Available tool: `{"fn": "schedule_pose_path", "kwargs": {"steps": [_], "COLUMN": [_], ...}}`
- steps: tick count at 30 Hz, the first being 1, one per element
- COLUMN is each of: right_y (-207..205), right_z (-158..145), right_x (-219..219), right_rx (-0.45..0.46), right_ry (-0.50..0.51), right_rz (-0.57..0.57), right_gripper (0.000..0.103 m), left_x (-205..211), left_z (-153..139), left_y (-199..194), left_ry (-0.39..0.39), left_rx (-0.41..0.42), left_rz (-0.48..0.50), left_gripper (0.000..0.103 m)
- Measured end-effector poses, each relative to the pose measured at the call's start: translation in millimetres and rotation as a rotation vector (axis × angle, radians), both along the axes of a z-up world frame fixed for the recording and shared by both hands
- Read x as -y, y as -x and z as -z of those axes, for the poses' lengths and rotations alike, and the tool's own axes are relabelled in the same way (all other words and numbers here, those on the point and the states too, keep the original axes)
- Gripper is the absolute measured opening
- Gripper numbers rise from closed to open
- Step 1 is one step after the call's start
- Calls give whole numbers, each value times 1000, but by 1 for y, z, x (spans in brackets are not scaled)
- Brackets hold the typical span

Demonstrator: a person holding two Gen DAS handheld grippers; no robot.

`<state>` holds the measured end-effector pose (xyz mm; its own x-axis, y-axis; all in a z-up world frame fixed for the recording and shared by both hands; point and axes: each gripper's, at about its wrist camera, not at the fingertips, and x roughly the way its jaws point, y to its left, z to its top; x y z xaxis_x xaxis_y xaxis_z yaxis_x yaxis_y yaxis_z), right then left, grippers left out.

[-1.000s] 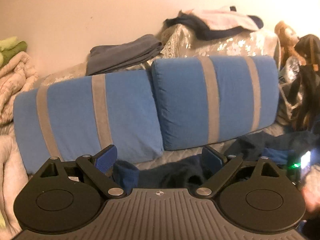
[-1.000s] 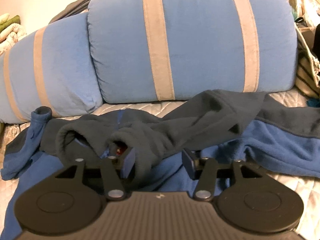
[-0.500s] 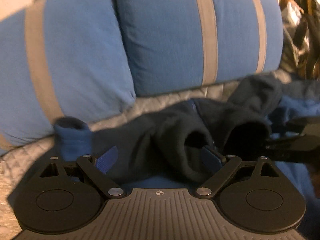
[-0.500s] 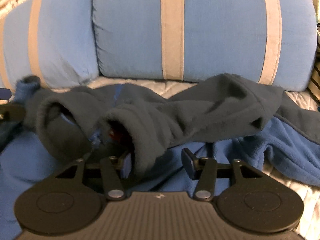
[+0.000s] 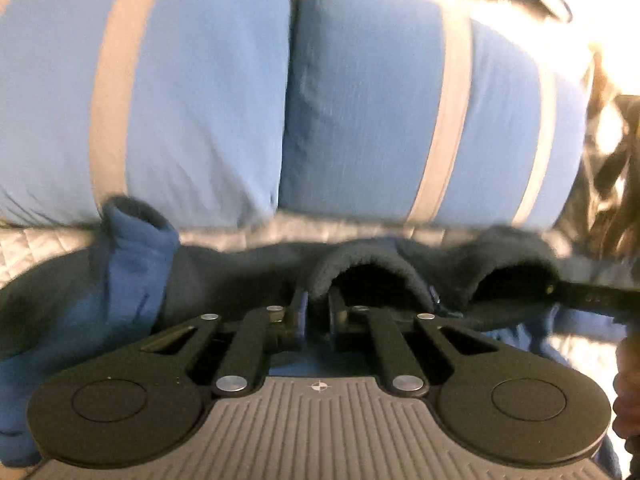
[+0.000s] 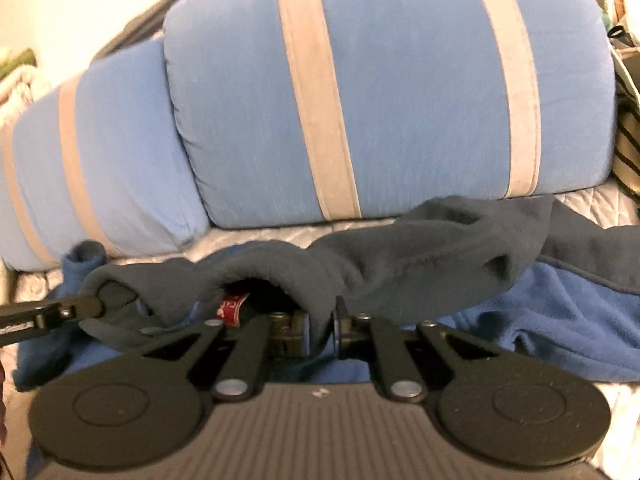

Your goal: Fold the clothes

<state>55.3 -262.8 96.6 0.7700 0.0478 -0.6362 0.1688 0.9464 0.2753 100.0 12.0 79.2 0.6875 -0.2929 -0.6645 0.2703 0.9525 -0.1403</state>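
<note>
The fleece jacket (image 6: 420, 252), dark grey over blue, lies crumpled on the quilted bed cover (image 6: 256, 240), directly ahead of both pairs of fingers.

Left gripper (image 5: 318, 312): fingers closed together on the rolled dark collar edge of the jacket, which arches up just beyond the tips. To the left of the fingers a blue sleeve cuff (image 5: 136, 232) stands up against the cushions. To the right, the other gripper's finger enters the frame at the collar's far end.

Right gripper (image 6: 322, 326): fingers clamped on the same collar edge, with a red label (image 6: 232, 310) showing just left of the tips, its print unreadable. Left of that, the left gripper's finger meets the fabric.

Two blue cushions (image 6: 380, 92) with grey bands stand close behind the jacket, leaving only a narrow strip of bare bed cover ahead. More blue fleece spreads to the right of the right fingers.

The left view is motion-blurred; items beyond the cushions cannot be identified. The jacket's lower part is hidden under both gripper bodies.
</note>
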Motion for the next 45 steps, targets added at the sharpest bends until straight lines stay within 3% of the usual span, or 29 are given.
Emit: {"fn": "schedule_pose_path", "kwargs": {"steps": [6, 11, 12, 13, 14, 15, 18, 20, 22, 25, 27, 28, 29, 30, 31, 33, 38, 42, 45], "right_y": [22, 20, 17, 14, 11, 8, 9, 13, 16, 21, 25, 26, 27, 27, 27, 26, 22, 23, 26], "right_z": [6, 40, 46, 46, 46, 45, 31, 29, 35, 45, 51, 51, 50, 50, 48, 43, 33, 41, 48], "right_x": [1, 21, 24, 20, 16, 12, -24, -53, -73, -95, -102, -103, -102, -102, -97, -85, -56, -47, -53], "right_rx": [-29, -167, -194, -208, -221, -234, -168, -102, -60, 5, 59, 73, 86, 99, 84, 48, -47, -123, -172], "right_ry": [12, -205, -250, -223, -189, -155, 158, 405, 579, 772, 862, 863, 861, 859, 816, 725, 505, 462, 496], "right_rz": [-10, 49, 58, 39, 17, -4, -96, -165, -221, -292, -326, -334, -342, -350, -345, -334, -302, -328, -386], "right_gripper": [10, 15, 18, 34, 43, 44, 55, 61, 61, 61, 58, 55, 40, 31, 14, 12, 10, 10, 10], "left_x": [-11, -21, -23, -13, -2, 7, 30, 44, 55, 71, 75, 76, 76, 76, 74, 71, 60, 58, 55], "left_z": [20, 36, 39, 43, 46, 49, 54, 57, 63, 77, 82, 83, 82, 80, 79, 78, 92, 105, 110], "left_y": [18, 33, 36, 37, 39, 41, 48, 54, 58, 57, 60, 62, 64, 64, 65, 66, 67, 81, 86], "left_ry": [-13, -24, -27, -143, -260, -355, -547, -657, -757, -896, -929, -933, -919, -903, -888, -857, -889, -931, -939], "left_rx": [-21, -39, -43, 4, 51, 95, 226, 321, 400, 460, 488, 499, 497, 483, 470, 443, 427, 410, 383], "left_rz": [-34, -62, -68, -51, -28, 0, 81, 122, 158, 205, 242, 263, 281, 292, 305, 330, 434, 535, 574], "left_gripper": [10, 16, 28, 45, 52, 59, 60, 60, 61, 61, 60, 53, 43, 15, 10, 10, 9, 9, 9]}}
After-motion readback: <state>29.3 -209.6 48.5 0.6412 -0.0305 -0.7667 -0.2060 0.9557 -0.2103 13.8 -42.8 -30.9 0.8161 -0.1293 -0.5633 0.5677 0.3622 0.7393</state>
